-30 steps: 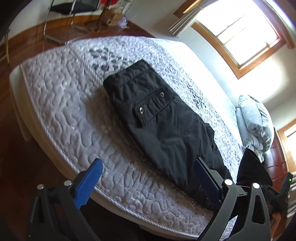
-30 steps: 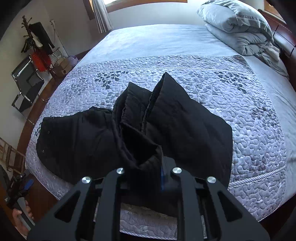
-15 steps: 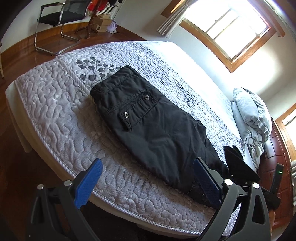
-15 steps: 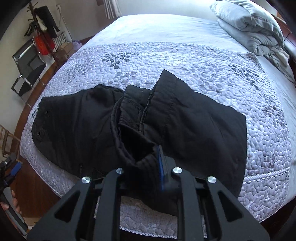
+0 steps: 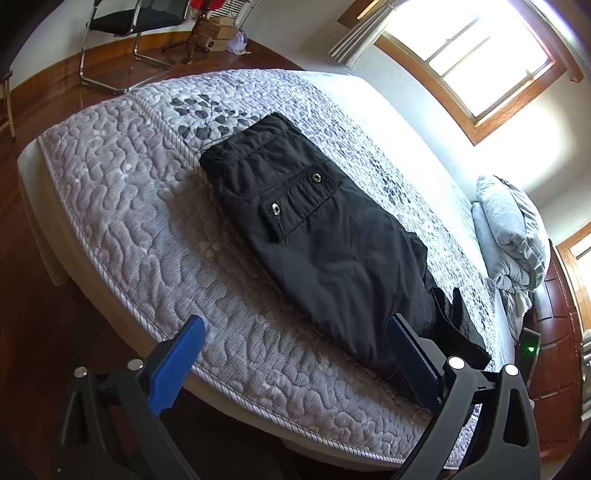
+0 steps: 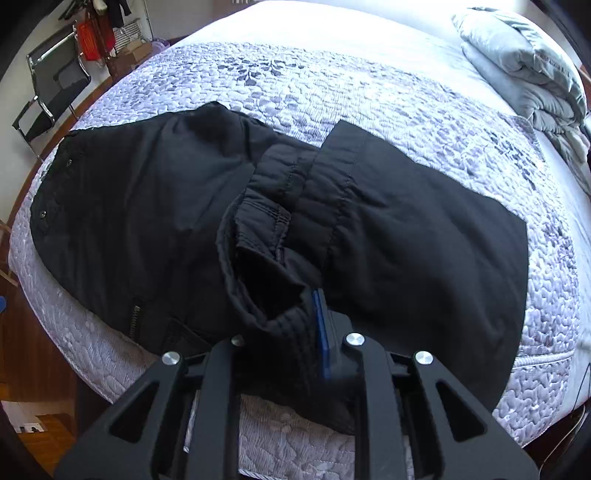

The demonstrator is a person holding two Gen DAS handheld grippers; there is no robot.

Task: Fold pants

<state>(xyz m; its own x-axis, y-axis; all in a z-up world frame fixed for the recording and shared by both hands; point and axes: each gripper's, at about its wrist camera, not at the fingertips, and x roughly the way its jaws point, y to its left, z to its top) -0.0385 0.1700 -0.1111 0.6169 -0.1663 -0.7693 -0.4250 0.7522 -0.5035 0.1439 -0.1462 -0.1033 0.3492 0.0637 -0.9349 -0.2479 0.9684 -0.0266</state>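
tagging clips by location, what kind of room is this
Most likely a bedroom: a quilted bed fills the view, with folded bedding at its head and a wood-framed window beside it.

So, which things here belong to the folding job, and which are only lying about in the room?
Belong to the job:
- black pants on the bed
- right gripper, shut on the pants' hem
- left gripper, open, holding nothing

Only lying about:
- folded grey duvet
- chair
- window
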